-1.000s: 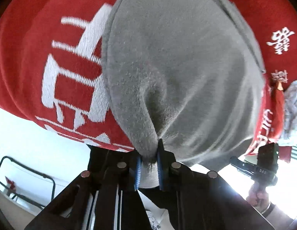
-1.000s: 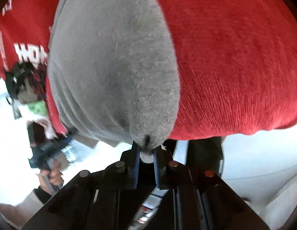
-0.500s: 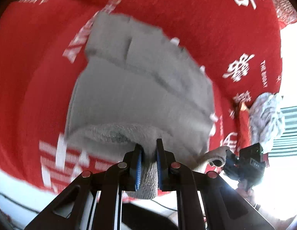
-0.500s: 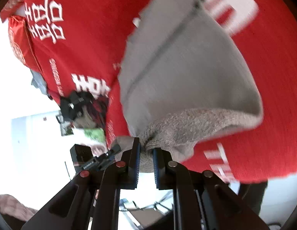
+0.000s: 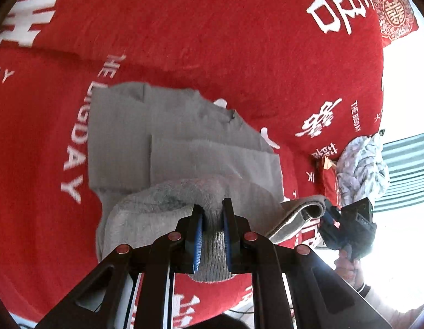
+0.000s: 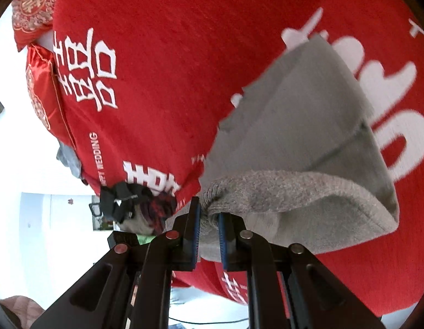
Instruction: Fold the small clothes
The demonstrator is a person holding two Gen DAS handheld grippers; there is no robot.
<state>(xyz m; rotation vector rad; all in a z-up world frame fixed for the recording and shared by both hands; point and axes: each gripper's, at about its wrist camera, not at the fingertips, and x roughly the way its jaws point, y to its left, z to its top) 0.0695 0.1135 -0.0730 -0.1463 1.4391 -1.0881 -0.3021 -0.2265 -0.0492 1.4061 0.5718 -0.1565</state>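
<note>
A grey knitted garment point(image 5: 168, 148) lies partly flat on a red bedspread point(image 5: 212, 41), its near hem lifted and curled over. My left gripper point(image 5: 212, 219) is shut on the ribbed hem at one corner. My right gripper point(image 6: 209, 223) is shut on the same garment's point(image 6: 299, 148) other hem corner. In the left wrist view the right gripper point(image 5: 349, 227) shows at the right, with the hem running to it.
The bedspread carries white characters and lettering. A red embroidered pillow point(image 6: 31, 8) lies at the far end. A pale patterned bundle of cloth point(image 5: 360, 161) and dark clothes point(image 6: 129, 200) sit at the bed's edge. Bright floor lies beyond.
Both grippers have carried the hem forward and down over the garment. The cloth, which filled the views a second ago, now lies spread on the bedspread with its near edge folded over.
</note>
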